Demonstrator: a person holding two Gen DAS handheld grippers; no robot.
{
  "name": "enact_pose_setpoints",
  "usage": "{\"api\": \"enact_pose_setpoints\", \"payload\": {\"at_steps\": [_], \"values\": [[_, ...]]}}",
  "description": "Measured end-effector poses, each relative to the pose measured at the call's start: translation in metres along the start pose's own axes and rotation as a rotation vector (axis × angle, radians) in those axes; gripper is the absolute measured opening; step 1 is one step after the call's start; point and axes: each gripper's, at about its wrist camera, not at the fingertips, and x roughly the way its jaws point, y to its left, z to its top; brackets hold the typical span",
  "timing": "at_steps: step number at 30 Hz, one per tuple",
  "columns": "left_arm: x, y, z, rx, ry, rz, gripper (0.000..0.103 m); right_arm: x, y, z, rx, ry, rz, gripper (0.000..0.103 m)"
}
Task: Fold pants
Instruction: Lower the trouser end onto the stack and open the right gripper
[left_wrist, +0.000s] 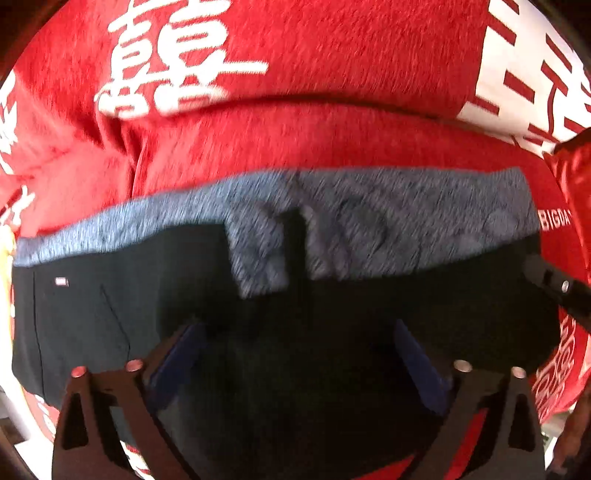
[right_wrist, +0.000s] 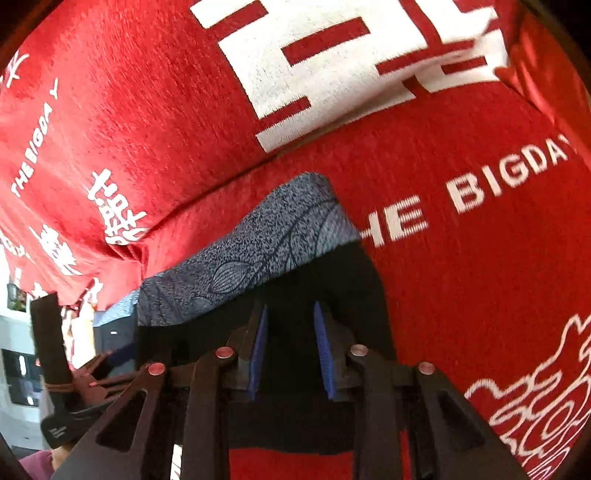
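Dark navy pants (left_wrist: 147, 295) lie on a red blanket, with a grey-blue patterned waistband lining (left_wrist: 369, 218) turned up along their far edge. My left gripper (left_wrist: 295, 332) hovers wide open over the dark cloth, blue pads apart, holding nothing. In the right wrist view the pants (right_wrist: 325, 280) run off to the left, with the lining (right_wrist: 258, 254) beyond the fingertips. My right gripper (right_wrist: 290, 332) is over the pants' near right corner, its blue pads (right_wrist: 321, 343) apart with dark cloth showing between them. The right gripper's finger (left_wrist: 550, 284) shows at the left view's right edge.
The red blanket (right_wrist: 480, 277) with white characters and "THE BIGDAY" lettering covers the whole surface and rises in a fold behind (left_wrist: 295, 55). The other gripper (right_wrist: 59, 369) shows at the right view's left edge. A pale room background (right_wrist: 18, 369) shows at far left.
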Motion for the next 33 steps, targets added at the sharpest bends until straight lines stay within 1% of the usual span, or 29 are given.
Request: {"api": "enact_pose_setpoints", "payload": {"at_steps": [2,4,6,7,12,15,17,21,24,26,28,29,31,33], "values": [[-0.003,0.003,-0.006,-0.006,0.002,-0.009,0.103,-0.002,-0.002,-0.001,-0.016,0.01,0.006,0.028],[-0.007,0.004,-0.009,-0.015,0.0,0.005,0.103,0.0,0.002,0.001,-0.046,0.024,-0.003,0.028],[-0.009,0.004,-0.01,-0.045,0.009,0.017,0.103,0.007,0.009,0.002,-0.066,0.03,-0.008,0.028],[-0.01,0.005,-0.013,-0.055,0.012,0.022,0.103,0.004,0.007,0.001,-0.07,0.031,-0.005,0.028],[-0.018,0.005,-0.022,-0.078,0.025,0.046,0.103,0.001,0.0,0.002,-0.067,0.037,0.025,0.028],[-0.024,0.006,-0.03,-0.091,0.033,0.062,0.103,-0.001,0.0,0.002,-0.083,0.045,0.019,0.028],[-0.031,0.013,-0.036,-0.109,0.038,0.066,0.103,-0.002,0.001,0.002,-0.098,0.049,0.013,0.028],[-0.039,0.022,-0.05,-0.15,0.045,0.067,0.103,-0.002,0.002,0.003,-0.092,0.05,0.013,0.028],[-0.042,0.027,-0.052,-0.161,0.049,0.073,0.103,-0.002,0.005,0.002,-0.095,0.048,-0.002,0.028],[-0.045,0.028,-0.051,-0.161,0.053,0.073,0.103,-0.002,0.008,0.002,-0.093,0.047,-0.021,0.031],[-0.047,0.029,-0.051,-0.156,0.055,0.065,0.103,-0.004,0.013,0.001,-0.087,0.051,-0.035,0.04],[-0.049,0.029,-0.051,-0.153,0.055,0.062,0.103,-0.004,0.017,0.001,-0.091,0.055,-0.045,0.042],[-0.05,0.033,-0.05,-0.146,0.054,0.064,0.103,-0.005,0.029,-0.002,-0.118,0.065,-0.079,0.05],[-0.049,0.038,-0.051,-0.131,0.051,0.074,0.103,-0.006,0.044,-0.007,-0.163,0.074,-0.115,0.051]]}}
